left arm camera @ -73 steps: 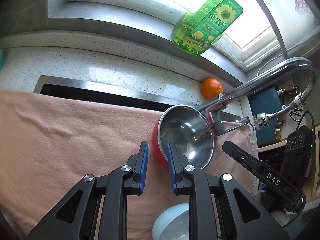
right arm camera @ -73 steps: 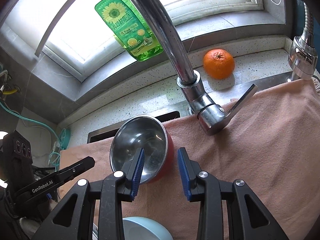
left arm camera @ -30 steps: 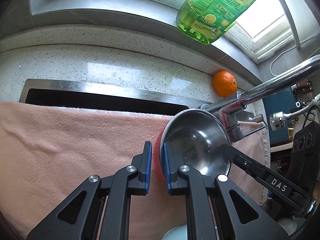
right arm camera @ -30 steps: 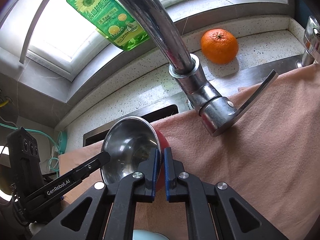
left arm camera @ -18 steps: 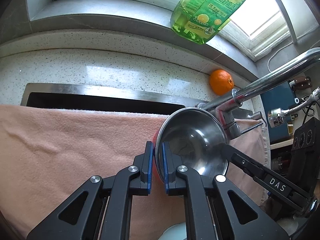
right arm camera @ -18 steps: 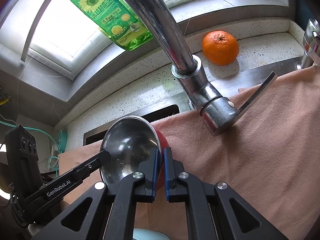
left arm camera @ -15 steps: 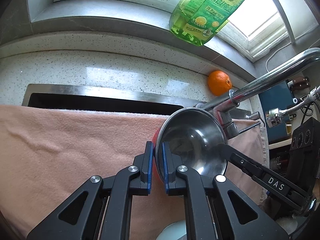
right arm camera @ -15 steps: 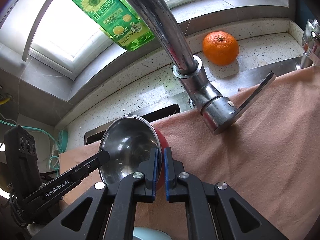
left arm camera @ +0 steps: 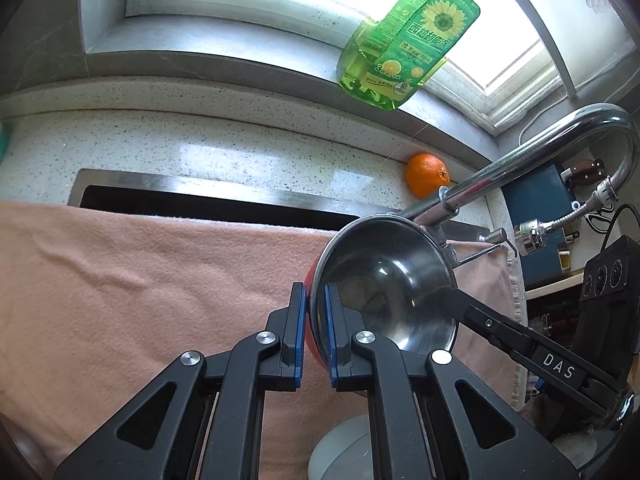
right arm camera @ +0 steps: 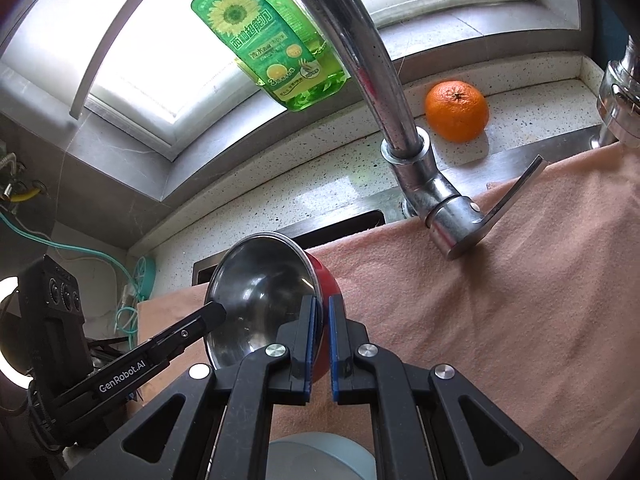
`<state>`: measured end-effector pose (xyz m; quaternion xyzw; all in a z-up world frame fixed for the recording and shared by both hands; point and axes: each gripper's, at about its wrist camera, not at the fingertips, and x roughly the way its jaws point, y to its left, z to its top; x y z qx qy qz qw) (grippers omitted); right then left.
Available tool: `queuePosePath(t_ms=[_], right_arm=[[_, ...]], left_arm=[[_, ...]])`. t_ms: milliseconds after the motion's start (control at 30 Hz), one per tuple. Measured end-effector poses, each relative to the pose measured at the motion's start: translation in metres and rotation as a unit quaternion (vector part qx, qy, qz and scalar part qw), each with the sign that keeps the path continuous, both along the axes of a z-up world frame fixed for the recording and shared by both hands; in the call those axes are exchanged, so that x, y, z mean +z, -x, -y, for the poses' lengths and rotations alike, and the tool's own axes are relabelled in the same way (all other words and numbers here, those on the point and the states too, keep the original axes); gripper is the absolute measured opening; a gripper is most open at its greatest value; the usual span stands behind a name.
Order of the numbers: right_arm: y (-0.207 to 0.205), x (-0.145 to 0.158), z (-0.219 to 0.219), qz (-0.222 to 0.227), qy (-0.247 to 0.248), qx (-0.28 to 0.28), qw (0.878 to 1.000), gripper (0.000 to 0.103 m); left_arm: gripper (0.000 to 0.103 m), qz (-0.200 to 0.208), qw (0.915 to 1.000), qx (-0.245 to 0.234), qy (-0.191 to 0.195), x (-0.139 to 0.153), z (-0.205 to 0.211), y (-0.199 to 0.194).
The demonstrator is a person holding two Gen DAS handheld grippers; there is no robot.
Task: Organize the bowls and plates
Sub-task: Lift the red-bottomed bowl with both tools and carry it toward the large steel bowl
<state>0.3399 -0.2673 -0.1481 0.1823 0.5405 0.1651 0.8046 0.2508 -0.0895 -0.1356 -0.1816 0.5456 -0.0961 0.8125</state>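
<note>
Left gripper (left arm camera: 315,334): black, blue-padded fingers pinched on the near rim of the steel, red-sided bowl (left arm camera: 384,280), angled downward.
Right gripper (right arm camera: 322,350): same build, fingers clamped on the bowl's opposite rim, angled downward.

A round steel bowl with a shiny inside and red outer wall (left arm camera: 384,280) (right arm camera: 260,292) is tilting on its side above a pink cloth, its rim pinched at two opposite edges. A pale blue bowl (left arm camera: 340,448) (right arm camera: 320,462) is sitting below it.
</note>
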Motion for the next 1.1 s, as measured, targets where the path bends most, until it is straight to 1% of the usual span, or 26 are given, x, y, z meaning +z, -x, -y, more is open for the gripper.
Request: queuePosePath(t_ms=[567,800,1100], right_arm=[[0.036,0.032,-0.025,0.016,-0.011,0.023,1.0,0.006],[0.054,0.045,-0.042,0.025,-0.01,0.038,0.999,0.006],[0.08,0.053,-0.069,0.03,-0.011,0.059,0.998,0.006]], left_arm=[[0.007,0.022,0.9997,0.012,-0.004,0.029,-0.026,0.04],[0.007,0.037,0.999,0.025,-0.001,0.044,-0.043,0.066],[0.007,0.046,0.9978,0.047,0.006,0.052,-0.07,0.1]])
